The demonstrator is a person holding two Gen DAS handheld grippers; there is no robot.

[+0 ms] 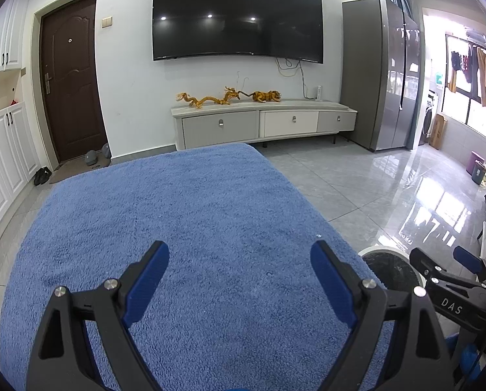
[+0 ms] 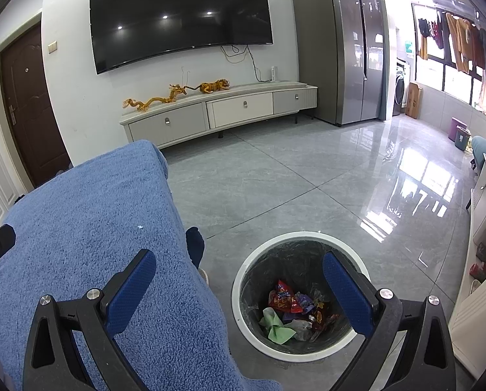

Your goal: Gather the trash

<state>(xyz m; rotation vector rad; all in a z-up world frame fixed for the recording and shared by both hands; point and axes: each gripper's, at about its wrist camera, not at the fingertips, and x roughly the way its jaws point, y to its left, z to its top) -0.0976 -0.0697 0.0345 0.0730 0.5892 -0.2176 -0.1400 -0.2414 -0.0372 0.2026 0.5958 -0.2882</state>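
Observation:
A round white-rimmed trash bin (image 2: 347, 239) with a dark liner stands on the floor beside the blue-towel-covered table (image 2: 90, 215). Inside it lie several wrappers: a red snack bag (image 2: 282, 298), a green crumpled piece (image 2: 275, 324) and other bits. My right gripper (image 2: 239, 265) is open and empty, above the bin's left rim and the table's right edge. My left gripper (image 1: 239, 257) is open and empty over the blue towel (image 1: 177, 208). The bin's rim (image 1: 382, 249) and the right gripper (image 1: 444, 270) show at the lower right of the left wrist view.
A low TV cabinet (image 2: 223, 110) with dragon figurines and a wall TV (image 2: 181, 16) stand across the tiled floor (image 2: 308, 179). A grey fridge (image 2: 340, 45) is at the right, a brown door (image 1: 70, 81) at the left. A white cabinet (image 2: 483, 260) is close on the right.

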